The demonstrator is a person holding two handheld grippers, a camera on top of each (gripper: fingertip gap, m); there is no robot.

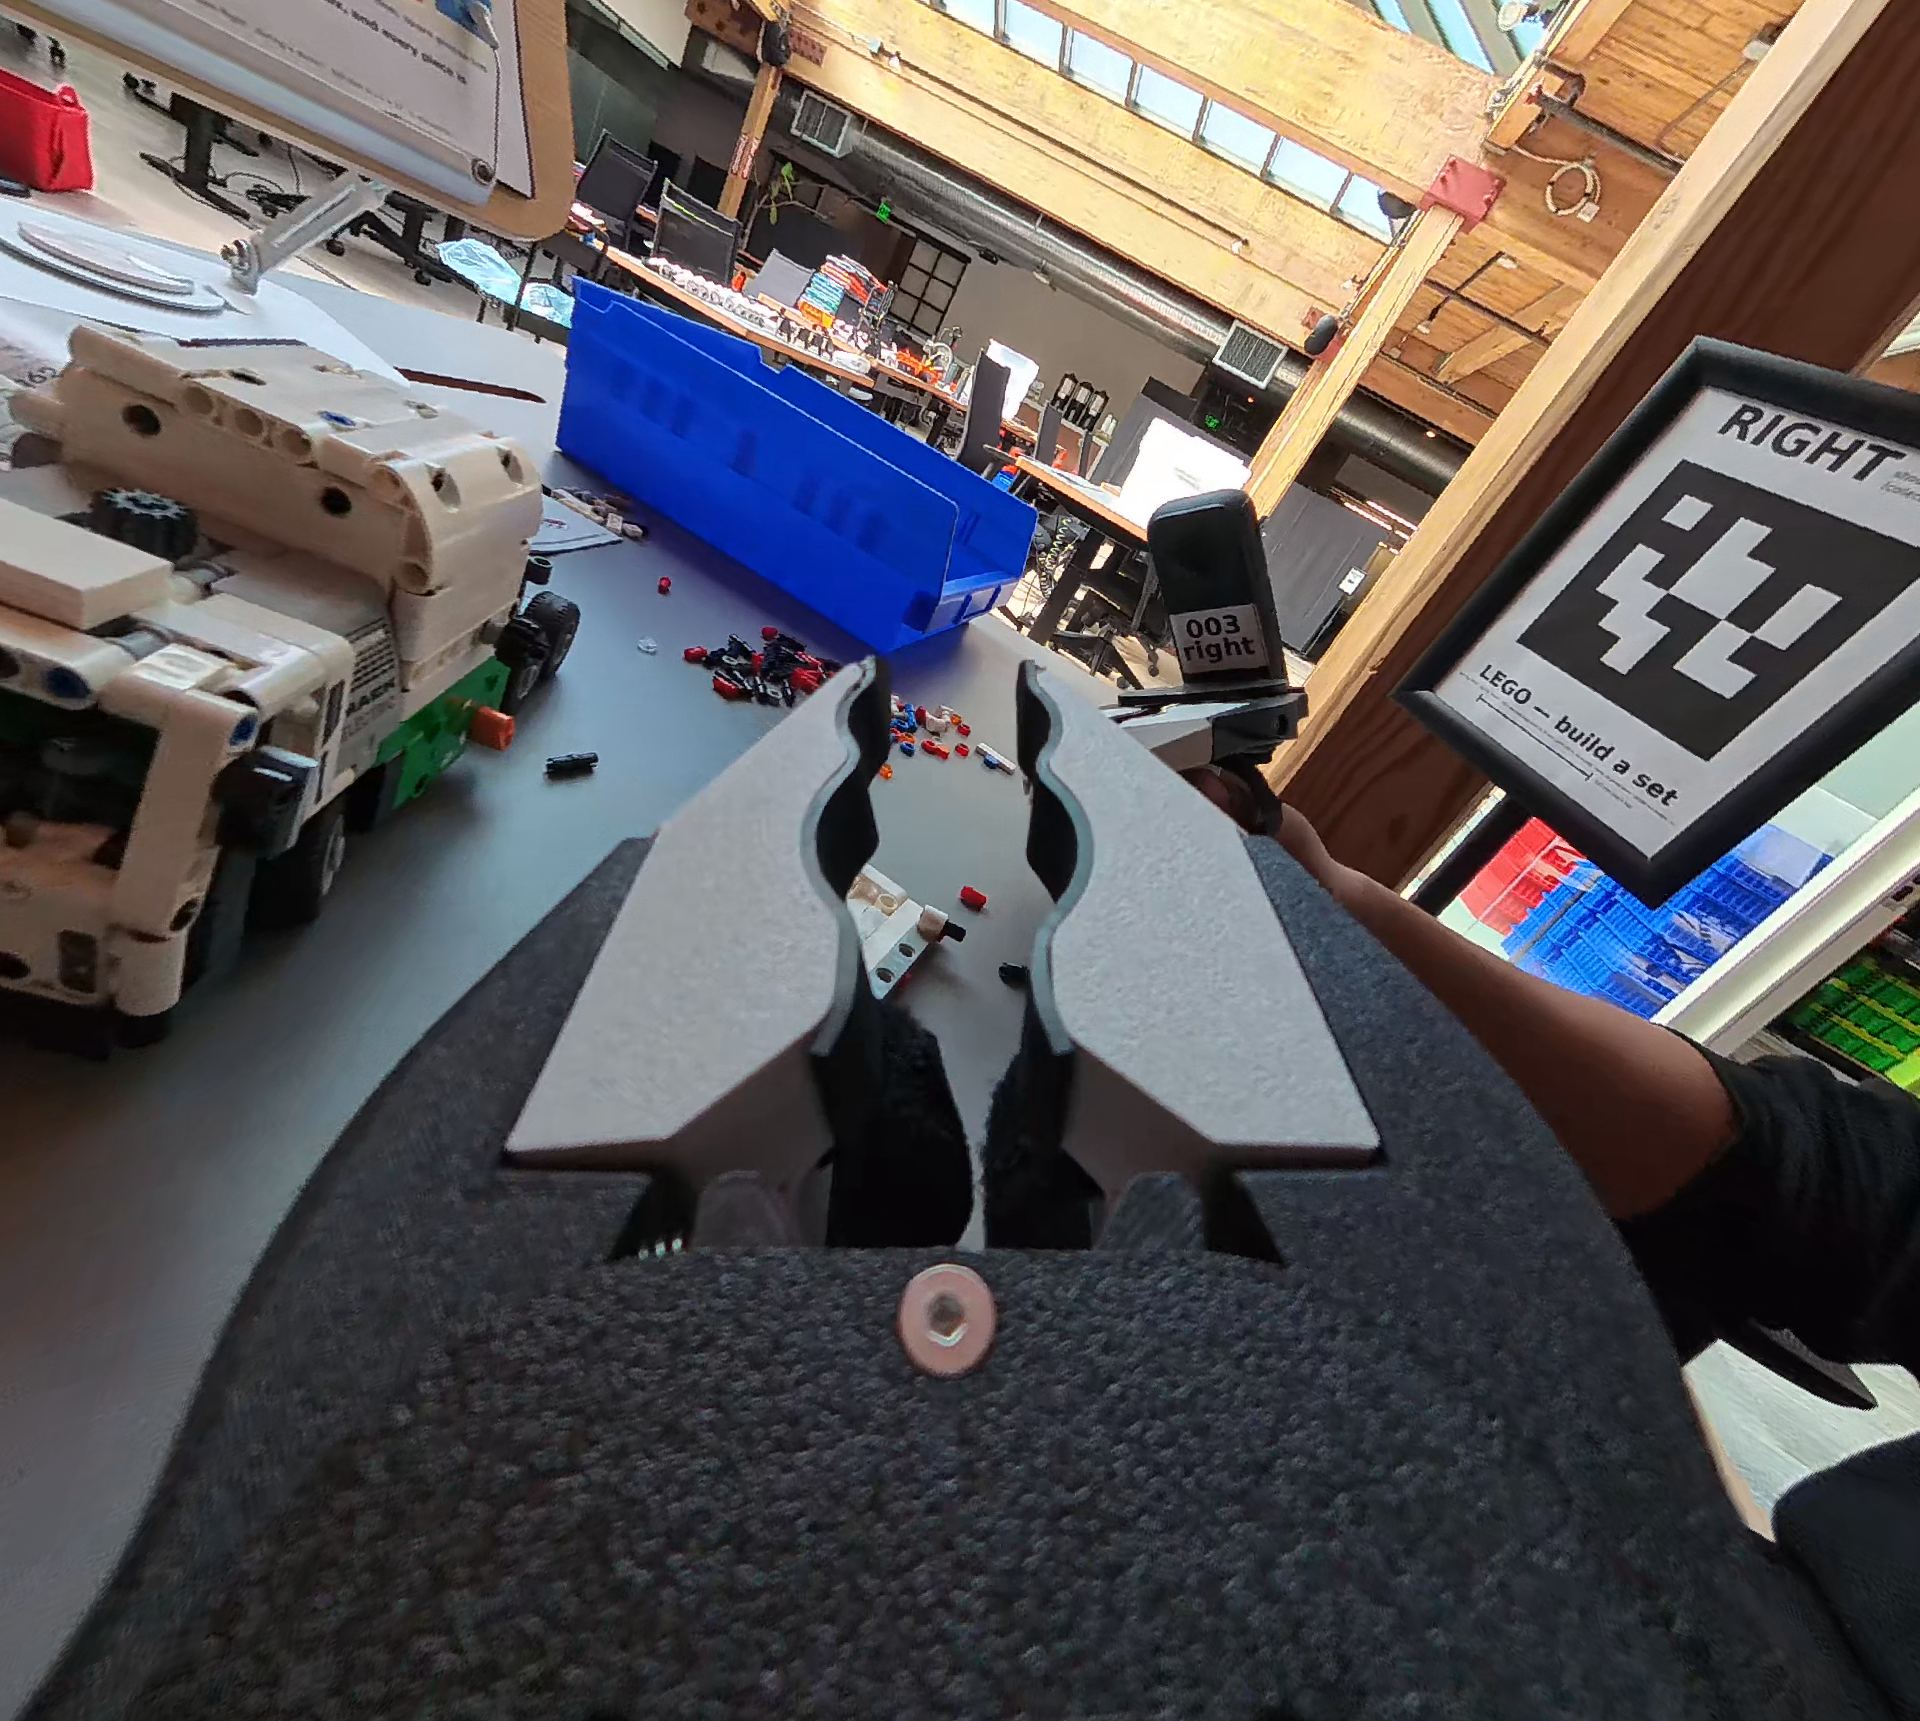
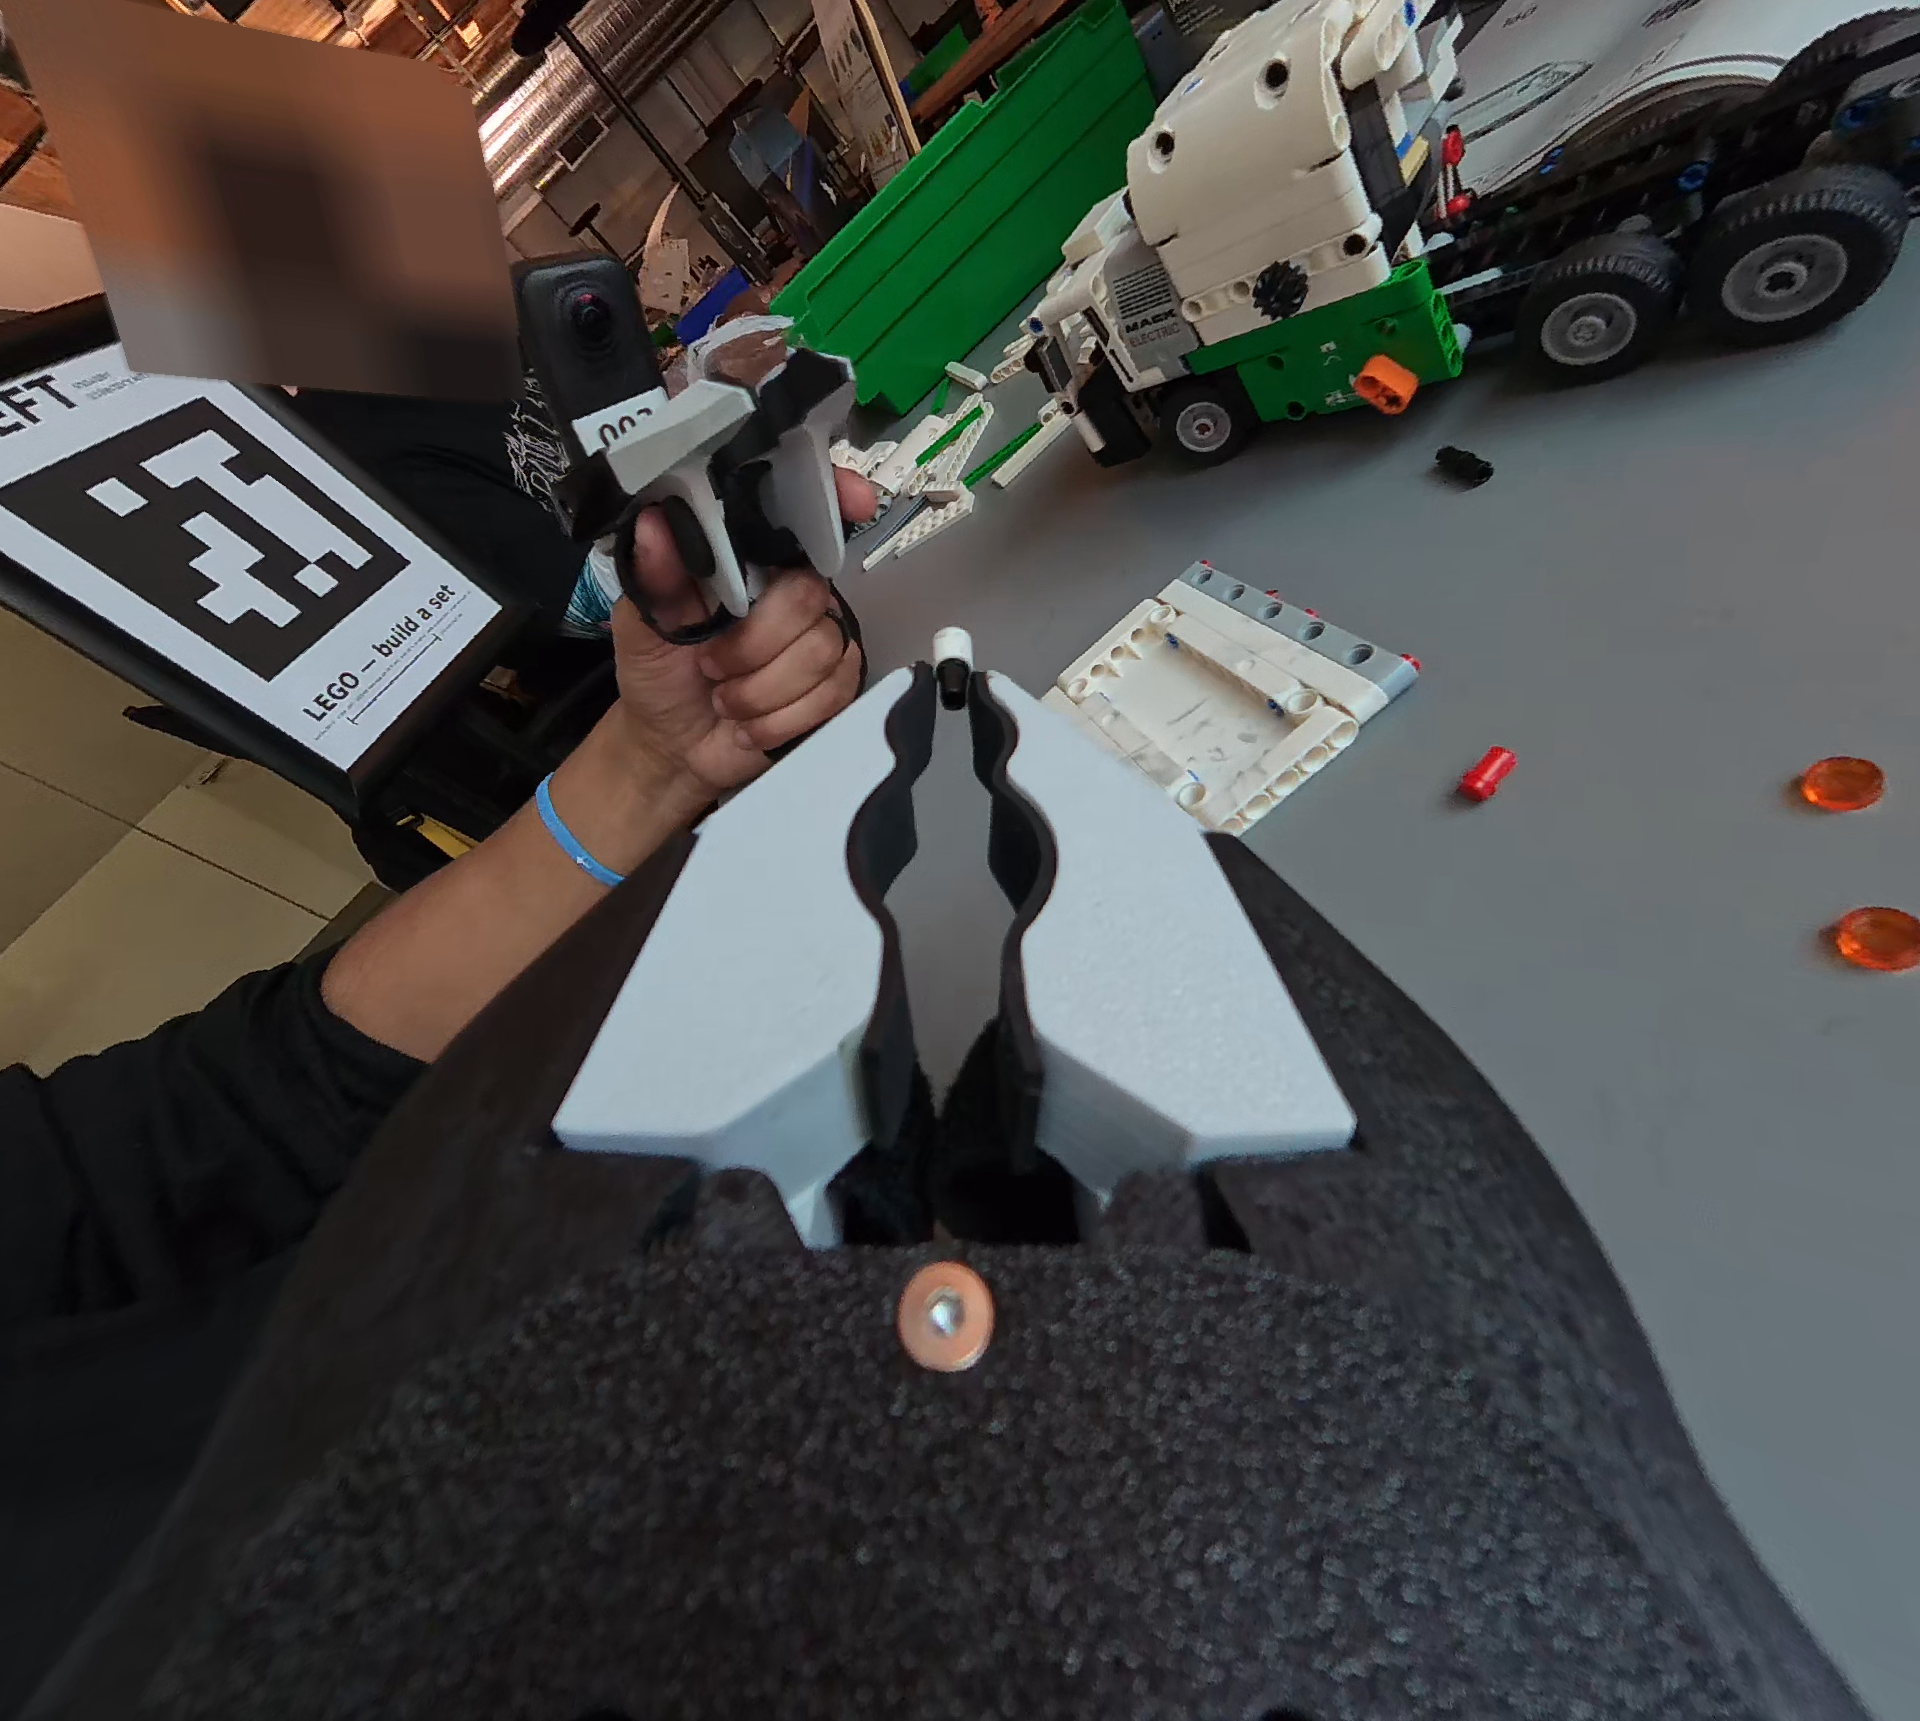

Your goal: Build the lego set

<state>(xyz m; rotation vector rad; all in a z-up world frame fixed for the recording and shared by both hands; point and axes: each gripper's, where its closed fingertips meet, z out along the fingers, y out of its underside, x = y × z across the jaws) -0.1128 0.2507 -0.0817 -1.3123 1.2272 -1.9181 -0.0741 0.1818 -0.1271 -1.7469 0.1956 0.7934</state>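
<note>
A half-built white and green lego truck (image 1: 208,632) stands on the grey table at the left; it also shows in the right wrist view (image 2: 1278,258). My left gripper (image 1: 951,684) is open and empty, held above the table. Below it lies a white lego panel (image 1: 894,933), seen flat in the right wrist view (image 2: 1226,715). My right gripper (image 2: 948,679) is shut on a small black and white pin (image 2: 950,658) at its tips, above the table left of the panel. The other hand-held gripper (image 2: 727,445) shows farther off.
A blue bin (image 1: 790,466) stands behind a pile of small red and black pins (image 1: 769,669). A green bin (image 2: 977,206) lies behind the truck. A red pin (image 2: 1486,772), two orange round pieces (image 2: 1844,783), a black pin (image 2: 1463,466) and loose white beams (image 2: 935,466) lie about. Marker signs flank both sides. The tips of one gripper are about 10 cm away from the tips of the other.
</note>
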